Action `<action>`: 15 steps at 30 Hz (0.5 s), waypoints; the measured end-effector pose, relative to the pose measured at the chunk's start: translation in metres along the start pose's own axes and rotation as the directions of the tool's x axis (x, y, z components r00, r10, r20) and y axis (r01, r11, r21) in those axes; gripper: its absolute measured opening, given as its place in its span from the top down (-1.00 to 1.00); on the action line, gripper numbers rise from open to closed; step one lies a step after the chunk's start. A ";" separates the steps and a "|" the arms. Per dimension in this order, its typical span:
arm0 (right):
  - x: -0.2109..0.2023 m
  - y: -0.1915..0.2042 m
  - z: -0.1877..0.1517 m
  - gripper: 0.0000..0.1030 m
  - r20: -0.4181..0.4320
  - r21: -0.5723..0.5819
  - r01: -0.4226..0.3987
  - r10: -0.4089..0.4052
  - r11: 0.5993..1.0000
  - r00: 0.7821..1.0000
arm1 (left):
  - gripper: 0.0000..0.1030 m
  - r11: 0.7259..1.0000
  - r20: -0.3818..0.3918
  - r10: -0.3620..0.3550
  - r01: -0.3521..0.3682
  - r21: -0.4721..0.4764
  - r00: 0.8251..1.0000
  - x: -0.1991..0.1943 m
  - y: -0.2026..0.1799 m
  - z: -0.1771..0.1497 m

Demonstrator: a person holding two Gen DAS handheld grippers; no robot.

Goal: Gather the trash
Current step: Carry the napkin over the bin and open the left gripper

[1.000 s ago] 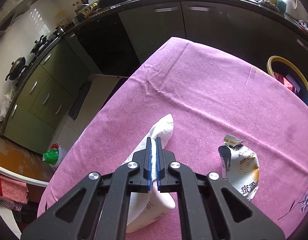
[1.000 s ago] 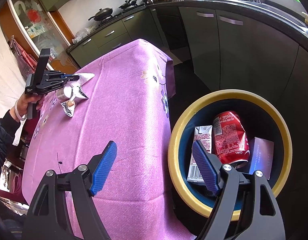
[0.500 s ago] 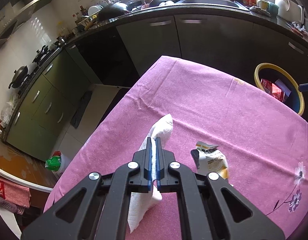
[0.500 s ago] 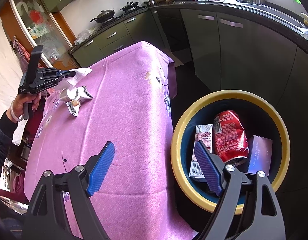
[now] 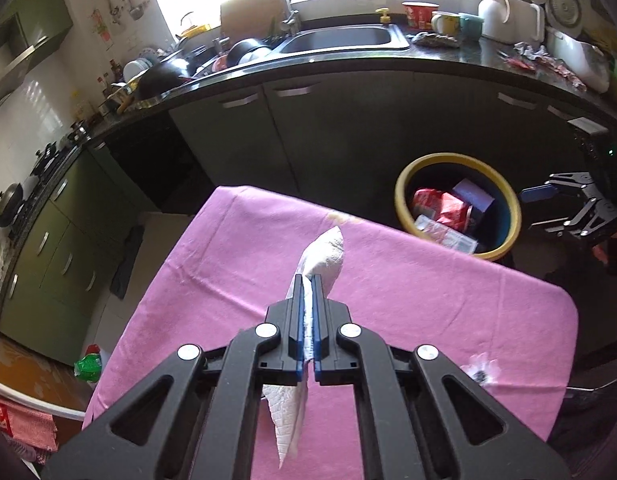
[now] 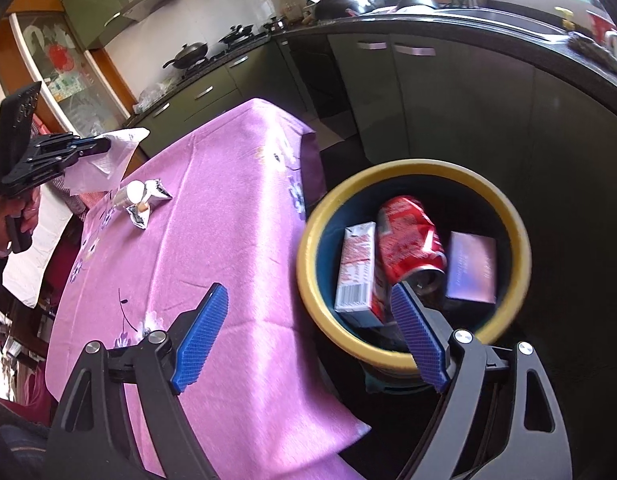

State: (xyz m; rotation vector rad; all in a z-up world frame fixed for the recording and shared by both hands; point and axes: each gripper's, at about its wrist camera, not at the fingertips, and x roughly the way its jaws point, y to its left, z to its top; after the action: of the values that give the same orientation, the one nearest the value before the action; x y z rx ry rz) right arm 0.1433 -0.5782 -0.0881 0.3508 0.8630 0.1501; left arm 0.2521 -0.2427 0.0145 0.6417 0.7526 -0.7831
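My left gripper [image 5: 305,292] pinches the paper towel [image 5: 322,256] above the table's [image 5: 428,300] middle, bound for the bin [image 5: 400,200] past its far edge; my right gripper [image 6: 308,316] spreads wide, empty.

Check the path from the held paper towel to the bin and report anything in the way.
Nothing visible blocks it. The left gripper holds the paper towel above the tablecloth; the bin past the table edge is open-topped.

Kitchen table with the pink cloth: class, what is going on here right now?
A person is clearing trash with two handheld grippers. The left gripper is shut on a white paper towel, held above the pink tablecloth. The right gripper is open and empty beside the yellow-rimmed bin, which holds a can and cartons. A crumpled wrapper remains.
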 end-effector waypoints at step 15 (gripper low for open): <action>-0.076 -0.087 -0.058 -0.62 0.090 0.204 0.067 -0.087 0.977 0.992 | 0.94 0.930 0.031 -0.309 0.295 0.221 0.951 0.072 -0.183 0.125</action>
State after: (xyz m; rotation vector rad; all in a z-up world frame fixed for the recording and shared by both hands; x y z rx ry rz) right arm 0.0492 -0.6662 -0.0996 0.5085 0.7948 -0.0270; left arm 0.1838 -0.4642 -0.0123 0.6981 0.7210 -1.1761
